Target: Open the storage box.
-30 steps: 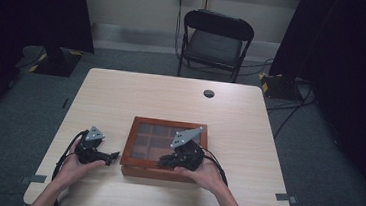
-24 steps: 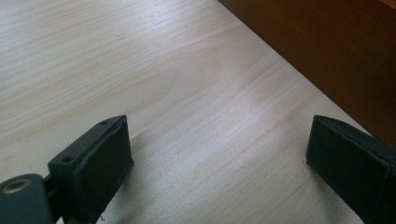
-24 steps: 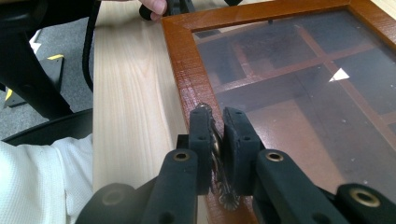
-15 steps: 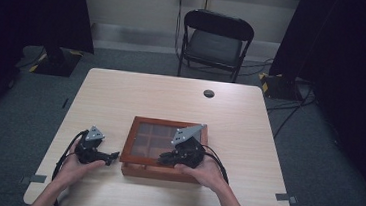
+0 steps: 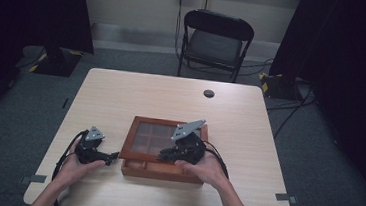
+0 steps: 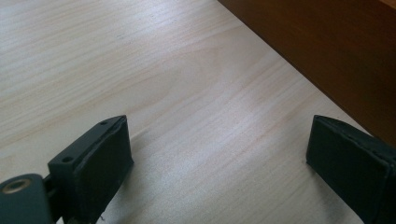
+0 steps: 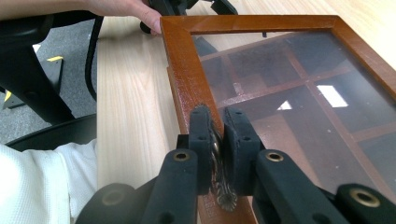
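So the landmark here is the wooden box [image 5: 162, 169], sitting on the near half of the table [image 5: 136, 94], closer to the person's edge than the far one. Its long axis runs side to side across the table, front wall facing the person. The glass lid [image 7: 299, 93] is tipped up a bit at the front. Right gripper [image 7: 217, 140] comes in at the box's near front edge, jaws pinched narrow on the little brass clasp [image 7: 219, 186] on the lid's front frame, so it's holding the lid by that. Left gripper [image 6: 215, 154] rests just beside the box's left wall, jaws spread wide with nothing but bare tabletop between them. Past the box's far side there's a small dark disc [image 5: 209, 93] near the far edge, and beyond that a folding chair [image 5: 215, 40]
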`<action>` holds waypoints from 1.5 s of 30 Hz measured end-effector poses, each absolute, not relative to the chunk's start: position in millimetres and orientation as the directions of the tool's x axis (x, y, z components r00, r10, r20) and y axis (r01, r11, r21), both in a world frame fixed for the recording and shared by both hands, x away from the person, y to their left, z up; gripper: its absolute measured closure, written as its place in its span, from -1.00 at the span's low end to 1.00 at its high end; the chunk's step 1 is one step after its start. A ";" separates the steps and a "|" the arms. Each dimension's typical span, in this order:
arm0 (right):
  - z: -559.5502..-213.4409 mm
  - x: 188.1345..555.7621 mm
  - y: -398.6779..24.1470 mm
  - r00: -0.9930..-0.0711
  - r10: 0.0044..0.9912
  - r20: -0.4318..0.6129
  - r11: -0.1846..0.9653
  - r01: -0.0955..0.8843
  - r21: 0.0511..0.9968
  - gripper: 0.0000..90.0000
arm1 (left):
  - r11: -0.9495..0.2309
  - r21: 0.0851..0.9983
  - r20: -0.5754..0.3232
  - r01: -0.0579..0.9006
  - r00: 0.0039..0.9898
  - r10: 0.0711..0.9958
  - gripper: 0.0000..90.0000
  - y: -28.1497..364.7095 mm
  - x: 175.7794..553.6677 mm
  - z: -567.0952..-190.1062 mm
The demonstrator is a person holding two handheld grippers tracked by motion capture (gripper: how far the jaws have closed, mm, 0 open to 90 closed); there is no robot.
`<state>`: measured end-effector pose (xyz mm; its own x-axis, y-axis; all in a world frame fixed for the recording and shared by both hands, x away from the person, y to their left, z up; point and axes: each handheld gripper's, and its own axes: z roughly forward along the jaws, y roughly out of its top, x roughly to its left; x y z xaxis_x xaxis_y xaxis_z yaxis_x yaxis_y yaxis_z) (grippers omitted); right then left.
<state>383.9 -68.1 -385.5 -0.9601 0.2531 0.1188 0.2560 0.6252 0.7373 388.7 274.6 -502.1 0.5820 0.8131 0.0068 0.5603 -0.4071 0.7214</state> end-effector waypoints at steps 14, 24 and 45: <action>-374.8 388.8 -68.8 -0.963 0.247 0.105 0.621 0.241 0.746 0.83 | -0.407 0.721 0.007 0.560 0.582 0.813 -0.87 274.6 388.7 -502.1; -366.6 390.8 -68.9 -0.963 0.250 0.097 0.622 0.237 0.746 0.83 | -0.404 0.723 0.005 0.561 0.580 0.814 -0.87 274.4 388.6 -502.2; -353.5 396.6 -69.9 -0.960 0.266 0.091 0.607 0.240 0.757 0.84 | -0.399 0.725 0.002 0.561 0.578 0.816 -0.87 274.2 388.5 -502.3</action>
<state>396.6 -69.9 -353.5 -0.9598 0.2656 0.0908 0.2397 0.6073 0.7574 388.5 274.2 -502.3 0.5782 0.8159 0.0020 0.5611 -0.3995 0.7250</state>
